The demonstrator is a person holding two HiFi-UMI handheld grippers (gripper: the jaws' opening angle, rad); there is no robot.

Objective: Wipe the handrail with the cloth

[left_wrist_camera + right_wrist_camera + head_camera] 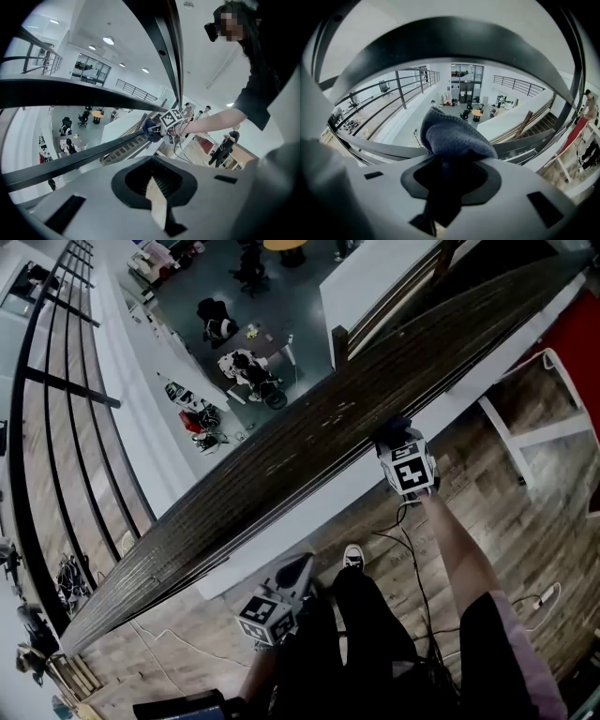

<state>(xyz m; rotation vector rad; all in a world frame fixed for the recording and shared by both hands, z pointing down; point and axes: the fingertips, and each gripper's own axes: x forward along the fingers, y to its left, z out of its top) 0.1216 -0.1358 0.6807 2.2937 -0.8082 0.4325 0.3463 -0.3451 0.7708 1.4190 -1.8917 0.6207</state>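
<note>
Mid-wipe here, I reckon. My right hand-held gripper (447, 187) is clamped on the cloth (454, 136), a grey-blue wad that bulges out past the jaws. From the head view it sits on the top face of the handrail (281, 465), by the near edge and towards the right part of the stretch I can see. It looks like it's touching the wood, though I can't tell how hard it's pressed.

My left hand-held gripper (154, 187) isn't doing anything. Its jaws are together with nothing between them, and it hangs low on the near side by my legs, well clear of the rail.

The rail is a long, flat, dark plank. Its long axis runs on a diagonal from near left to far right, with the open drop to the lower floor beyond its far side. The cloth has no real direction of its own since it's just bunched up, with the loose end trailing back into the jaws.

For the next move I'd slide the wad straight along that diagonal, not across it, with steady downward pressure so it doesn't skip. A lot of rail stretches off to the near left, so that's the way I'd drag it. The grip has to stay tight, because a cloth that slips off the far edge probably goes over.
</note>
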